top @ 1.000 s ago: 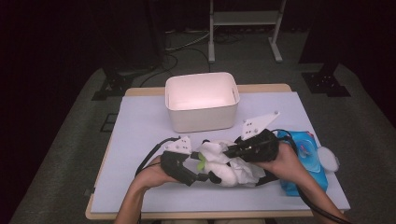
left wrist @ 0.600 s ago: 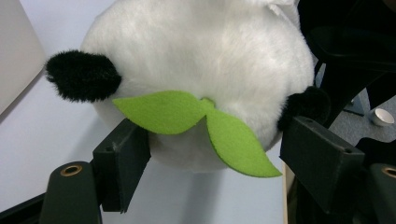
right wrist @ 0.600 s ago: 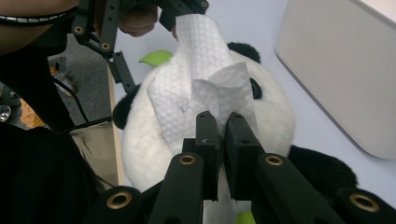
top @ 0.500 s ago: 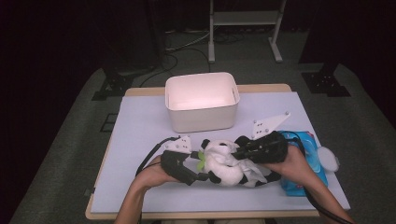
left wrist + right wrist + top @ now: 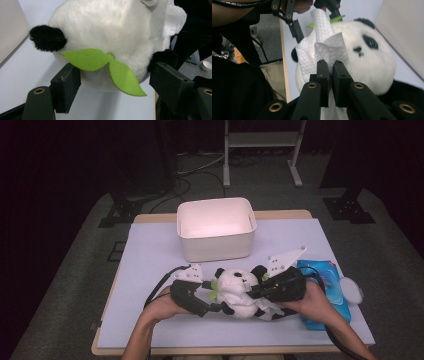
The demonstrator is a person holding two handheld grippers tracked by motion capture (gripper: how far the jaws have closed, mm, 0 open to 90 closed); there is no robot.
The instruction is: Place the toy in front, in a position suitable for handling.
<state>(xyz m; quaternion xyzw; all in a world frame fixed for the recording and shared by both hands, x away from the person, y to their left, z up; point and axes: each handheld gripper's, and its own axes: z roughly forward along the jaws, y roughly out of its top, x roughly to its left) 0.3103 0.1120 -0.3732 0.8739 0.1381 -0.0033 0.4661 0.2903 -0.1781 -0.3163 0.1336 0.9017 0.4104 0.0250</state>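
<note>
White plush panda lies on the near part of the tabletop, between both hands and just in front of the white bin. Left tool has its jaws spread wide around the panda's head, either side of the green felt leaves, pads against the fur. Right tool is clamped tight on a white wipe laid against the panda's head. Right of that hand lies a blue wipes pack

The blue wipes pack lies partly hidden behind the right hand.
</note>
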